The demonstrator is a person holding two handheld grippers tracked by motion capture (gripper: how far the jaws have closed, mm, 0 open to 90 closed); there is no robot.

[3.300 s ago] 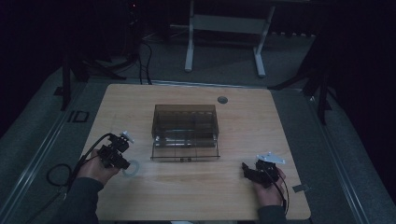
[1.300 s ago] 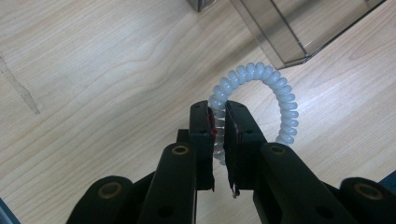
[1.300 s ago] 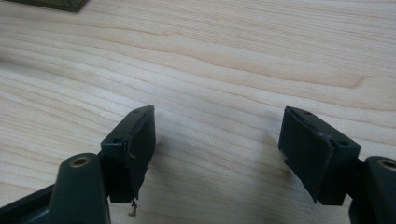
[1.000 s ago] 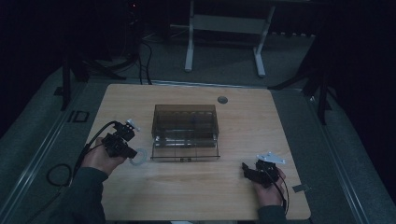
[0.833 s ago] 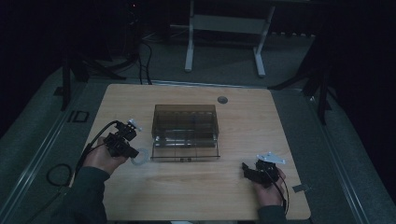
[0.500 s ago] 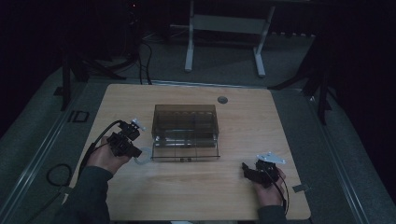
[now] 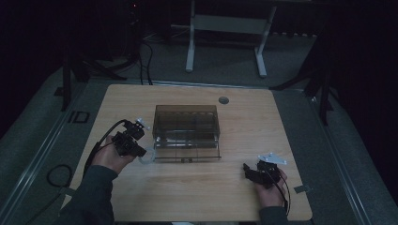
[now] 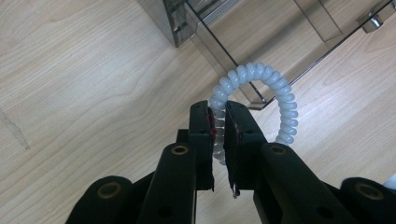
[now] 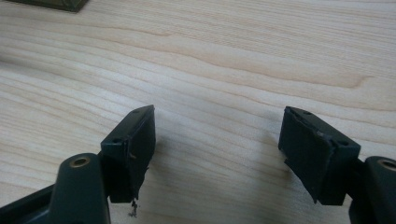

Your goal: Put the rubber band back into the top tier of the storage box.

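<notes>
Fingers (image 8: 233, 135) of the left gripper (image 8: 218, 122) are clamped on a white spiral hair tie (image 8: 261, 100), which loops up above them before the corner of the clear smoky box (image 8: 243, 60). Over in the right gripper view, the right gripper (image 9: 217, 133) has its jaws spread wide over bare wooden table (image 9: 224, 56), nothing between them. From the high view, the left gripper (image 7: 139, 152) sits just beside the box's (image 7: 186, 130) front left corner; the hair tie (image 7: 146, 156) seems to hang at its tip, though dimly. The right gripper (image 7: 248, 169) rests well apart, near the front right.
</notes>
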